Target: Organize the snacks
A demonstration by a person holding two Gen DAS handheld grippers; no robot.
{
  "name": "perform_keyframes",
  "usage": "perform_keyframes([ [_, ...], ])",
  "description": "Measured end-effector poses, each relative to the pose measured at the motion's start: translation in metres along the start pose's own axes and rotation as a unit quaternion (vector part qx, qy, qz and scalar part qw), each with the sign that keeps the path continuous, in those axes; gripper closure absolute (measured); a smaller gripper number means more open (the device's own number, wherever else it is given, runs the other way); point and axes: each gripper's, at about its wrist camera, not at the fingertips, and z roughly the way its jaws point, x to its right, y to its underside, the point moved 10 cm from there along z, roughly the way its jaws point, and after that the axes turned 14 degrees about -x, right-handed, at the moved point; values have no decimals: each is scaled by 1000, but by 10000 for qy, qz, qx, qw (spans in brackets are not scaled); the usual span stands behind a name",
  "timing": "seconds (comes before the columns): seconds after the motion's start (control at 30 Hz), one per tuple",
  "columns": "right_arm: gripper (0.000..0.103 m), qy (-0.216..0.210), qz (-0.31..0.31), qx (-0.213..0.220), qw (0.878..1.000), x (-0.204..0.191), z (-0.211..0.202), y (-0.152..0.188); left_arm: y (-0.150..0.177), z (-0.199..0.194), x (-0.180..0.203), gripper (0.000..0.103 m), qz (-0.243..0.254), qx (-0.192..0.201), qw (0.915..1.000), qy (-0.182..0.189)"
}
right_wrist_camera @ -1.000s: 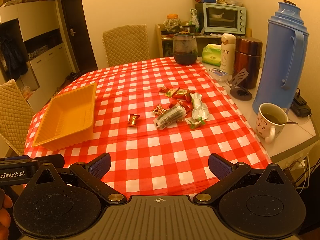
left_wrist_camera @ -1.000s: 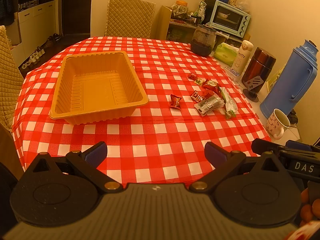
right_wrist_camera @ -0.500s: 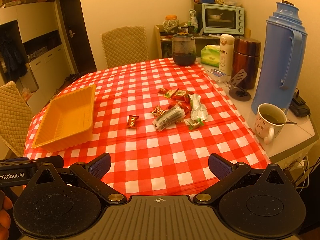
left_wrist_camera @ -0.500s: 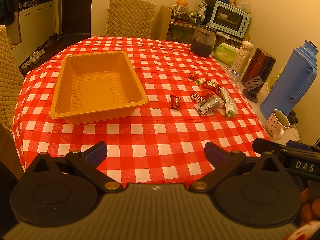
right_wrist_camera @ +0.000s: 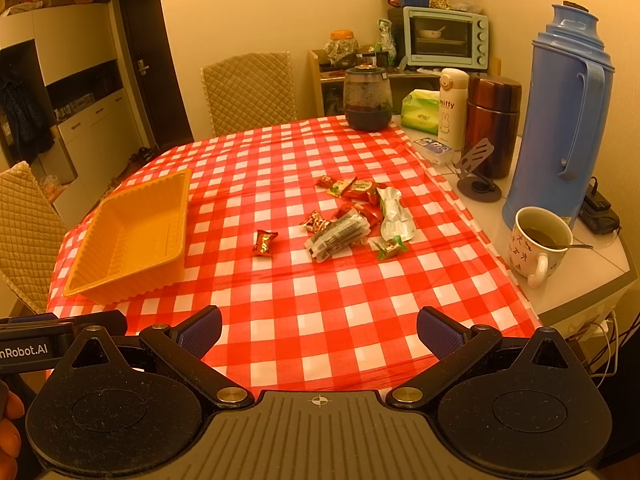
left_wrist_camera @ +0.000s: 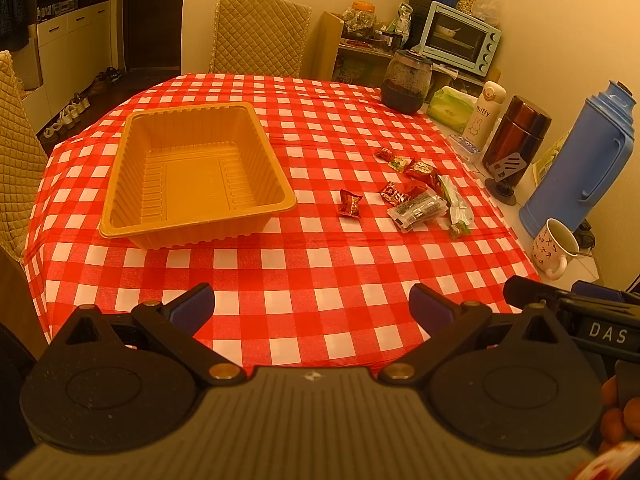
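An empty orange plastic tray [left_wrist_camera: 120, 184] [right_wrist_camera: 100, 264] rests on the red checked tablecloth, left of a scatter of wrapped snacks. One red candy [left_wrist_camera: 350, 203] [right_wrist_camera: 264, 242] lies apart, nearest the tray. The main pile [left_wrist_camera: 420, 200] [right_wrist_camera: 356, 220] holds red wrappers, a clear packet and a silvery-white pouch. My left gripper [left_wrist_camera: 311, 306] hovers open over the table's near edge, nothing between its fingers. My right gripper [right_wrist_camera: 319, 330] is open too, also at the near edge, well short of the snacks.
Along the right edge stand a blue thermos [right_wrist_camera: 560, 112], a mug of tea [right_wrist_camera: 536, 244], a brown flask [right_wrist_camera: 494, 120], a white bottle [right_wrist_camera: 452, 108] and a tissue pack [right_wrist_camera: 418, 110]. A dark jar [right_wrist_camera: 367, 98] sits at the far side. Quilted chairs [right_wrist_camera: 248, 88] surround the table.
The right wrist view has crept slightly forward and down toward the table. The left wrist view is nearly unchanged. Both grippers stay open.
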Motion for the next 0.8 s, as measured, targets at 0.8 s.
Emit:
perform_keyframes([
  [0.8,0,11,8,13,10000,2,-2,-2,0,-1,1,0,-10,-1,10000,9],
])
